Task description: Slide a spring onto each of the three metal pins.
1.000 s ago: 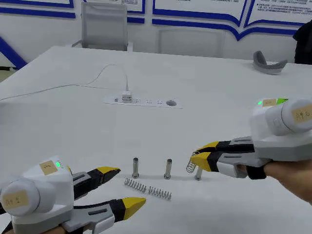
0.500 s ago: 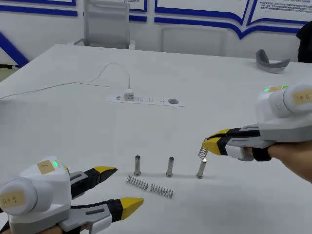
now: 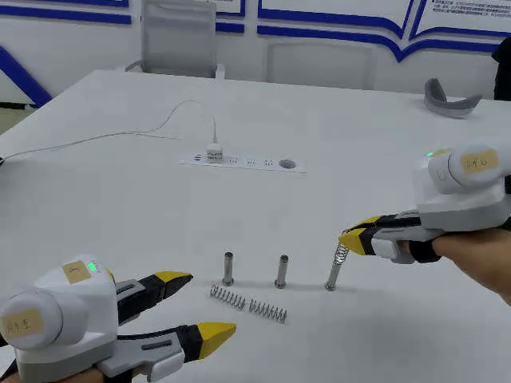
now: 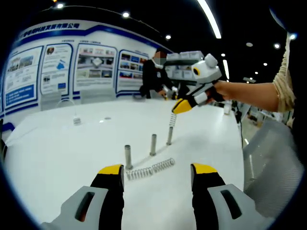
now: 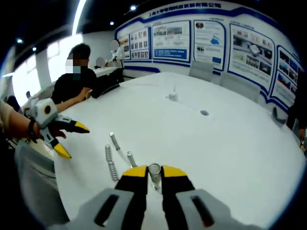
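At the near left of the white table (image 3: 96, 183), the left gripper (image 3: 209, 302) hovers just above the surface. Its yellow-tipped jaws are spread wide and hold nothing. In the left gripper view the same jaws (image 4: 158, 170) frame the work from the near side.

Just right of them, 2 springs (image 3: 247, 304) lie end to end on the table, close in front of the pins. In the left gripper view these springs (image 4: 151, 168) lie between the jaw tips and the pins.

3 metal pins stand in a row. The left pin (image 3: 228, 268) and the middle pin (image 3: 282, 271) are upright and bare. The right pin (image 3: 331, 278) leans slightly.

A third spring (image 3: 341, 254) sits at the top of the right pin, in line with it. I cannot tell whether its lower end has passed over the tip.

The right gripper (image 3: 349, 238) comes in from the right with its jaws pinched narrow on that spring's upper end. In the right gripper view the spring (image 5: 154, 168) shows end-on between the closed jaw tips (image 5: 154, 172).

Farther back, a power strip (image 3: 243, 162) lies on the table with a cable (image 3: 120, 140) running left. A chair (image 3: 180, 36) stands at the far edge.
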The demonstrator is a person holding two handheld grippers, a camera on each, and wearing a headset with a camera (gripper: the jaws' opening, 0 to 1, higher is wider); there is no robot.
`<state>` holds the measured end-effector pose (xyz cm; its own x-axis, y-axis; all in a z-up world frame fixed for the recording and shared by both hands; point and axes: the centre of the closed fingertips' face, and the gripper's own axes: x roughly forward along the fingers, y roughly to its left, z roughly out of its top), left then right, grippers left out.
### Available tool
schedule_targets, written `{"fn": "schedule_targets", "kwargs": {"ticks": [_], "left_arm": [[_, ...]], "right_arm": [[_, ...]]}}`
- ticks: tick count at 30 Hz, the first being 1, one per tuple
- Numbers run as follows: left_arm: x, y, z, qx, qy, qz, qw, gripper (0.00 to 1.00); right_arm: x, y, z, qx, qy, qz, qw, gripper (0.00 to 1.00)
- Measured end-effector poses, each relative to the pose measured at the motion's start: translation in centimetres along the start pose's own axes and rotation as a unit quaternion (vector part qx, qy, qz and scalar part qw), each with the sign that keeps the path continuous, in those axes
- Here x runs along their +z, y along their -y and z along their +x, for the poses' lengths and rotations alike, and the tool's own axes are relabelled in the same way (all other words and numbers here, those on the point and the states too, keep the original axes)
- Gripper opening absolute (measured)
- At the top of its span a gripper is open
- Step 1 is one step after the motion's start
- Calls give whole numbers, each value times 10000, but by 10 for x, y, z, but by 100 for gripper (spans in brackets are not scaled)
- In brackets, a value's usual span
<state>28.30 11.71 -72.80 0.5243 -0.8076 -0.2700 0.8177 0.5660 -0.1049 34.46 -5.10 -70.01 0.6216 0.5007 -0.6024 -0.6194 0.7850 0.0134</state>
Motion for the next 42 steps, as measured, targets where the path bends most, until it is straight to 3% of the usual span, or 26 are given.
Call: {"fn": "schedule_targets", "kwargs": {"ticks": [42], "left_arm": [[-5, 0, -3, 35, -76, -44, 10000, 55]], "right_arm": [[-44, 4, 38, -20, -461, 118, 9989, 12]]}}
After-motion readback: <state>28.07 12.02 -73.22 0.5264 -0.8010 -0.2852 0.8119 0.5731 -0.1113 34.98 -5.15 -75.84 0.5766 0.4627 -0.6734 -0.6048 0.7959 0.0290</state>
